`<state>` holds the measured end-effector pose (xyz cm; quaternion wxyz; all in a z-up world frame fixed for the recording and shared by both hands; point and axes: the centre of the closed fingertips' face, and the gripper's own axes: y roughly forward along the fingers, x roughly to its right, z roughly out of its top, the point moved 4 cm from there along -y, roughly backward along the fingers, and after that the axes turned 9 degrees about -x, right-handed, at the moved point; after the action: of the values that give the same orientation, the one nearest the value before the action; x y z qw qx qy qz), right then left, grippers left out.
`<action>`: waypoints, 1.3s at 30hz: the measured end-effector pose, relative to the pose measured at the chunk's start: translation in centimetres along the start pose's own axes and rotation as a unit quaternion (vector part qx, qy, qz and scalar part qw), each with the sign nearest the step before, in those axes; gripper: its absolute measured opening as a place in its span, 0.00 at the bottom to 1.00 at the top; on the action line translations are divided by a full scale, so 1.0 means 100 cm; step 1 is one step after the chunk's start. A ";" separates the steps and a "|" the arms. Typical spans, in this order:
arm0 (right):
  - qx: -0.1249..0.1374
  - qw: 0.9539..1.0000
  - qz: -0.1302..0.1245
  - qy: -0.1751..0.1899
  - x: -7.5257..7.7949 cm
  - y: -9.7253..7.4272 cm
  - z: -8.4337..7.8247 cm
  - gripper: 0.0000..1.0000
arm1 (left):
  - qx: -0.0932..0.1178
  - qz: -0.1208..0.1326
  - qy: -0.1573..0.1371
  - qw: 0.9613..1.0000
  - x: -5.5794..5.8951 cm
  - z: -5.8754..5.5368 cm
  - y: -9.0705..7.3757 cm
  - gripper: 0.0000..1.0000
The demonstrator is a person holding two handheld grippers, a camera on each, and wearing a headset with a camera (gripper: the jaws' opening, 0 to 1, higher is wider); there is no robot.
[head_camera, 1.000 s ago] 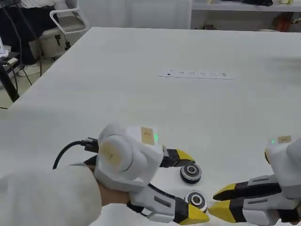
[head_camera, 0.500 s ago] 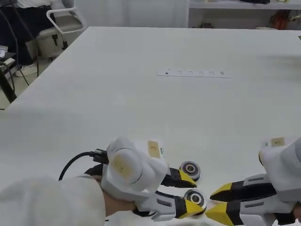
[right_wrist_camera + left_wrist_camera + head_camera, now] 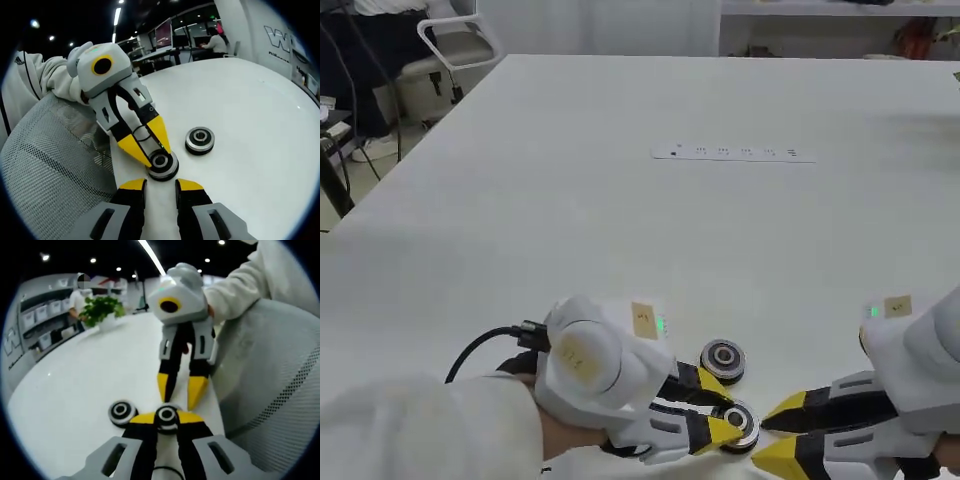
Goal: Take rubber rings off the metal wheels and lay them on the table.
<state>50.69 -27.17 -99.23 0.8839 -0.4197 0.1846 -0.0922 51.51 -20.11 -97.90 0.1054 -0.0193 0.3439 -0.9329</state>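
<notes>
Left gripper (image 3: 720, 408), jaws now around near wheel (image 3: 740, 424)

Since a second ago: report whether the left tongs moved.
Yes. The left tongs drew back from the power strip and closed onto the nearer wheel.

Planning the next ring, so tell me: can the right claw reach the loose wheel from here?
Likely yes: the right claw is open, and the loose wheel lies bare beside the gripped wheel, its way unblocked.
</notes>
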 end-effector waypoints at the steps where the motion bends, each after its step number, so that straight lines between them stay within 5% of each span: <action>1: 0.003 1.000 -0.004 -0.004 0.001 0.000 0.001 0.21 | -0.001 -0.002 0.001 1.000 0.001 -0.001 0.000 0.14; 16: 0.009 0.997 -0.024 -0.066 0.002 0.004 0.004 0.18 | 0.005 0.001 -0.005 1.000 0.000 0.000 0.002 0.14; 21: -0.007 0.995 -0.038 -0.094 0.006 0.001 0.000 0.07 | 0.006 0.001 -0.008 1.000 0.000 -0.001 0.002 0.14; 27: -0.007 0.995 -0.041 -0.085 0.007 0.002 0.001 0.00 | 0.011 0.001 -0.014 1.000 0.000 -0.001 0.002 0.14; 33: -0.012 0.999 -0.034 -0.006 0.011 0.001 0.000 0.00 | 0.011 0.002 -0.014 1.000 0.000 -0.001 0.003 0.13; 39: 0.027 0.996 -0.020 0.077 0.017 -0.008 0.007 0.00 | 0.011 0.003 -0.017 1.000 0.000 -0.001 0.002 0.13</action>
<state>52.51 -27.71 -98.66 0.8763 -0.3908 0.2406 -0.1468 51.56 -20.20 -98.14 0.1142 -0.0329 0.3321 -0.9357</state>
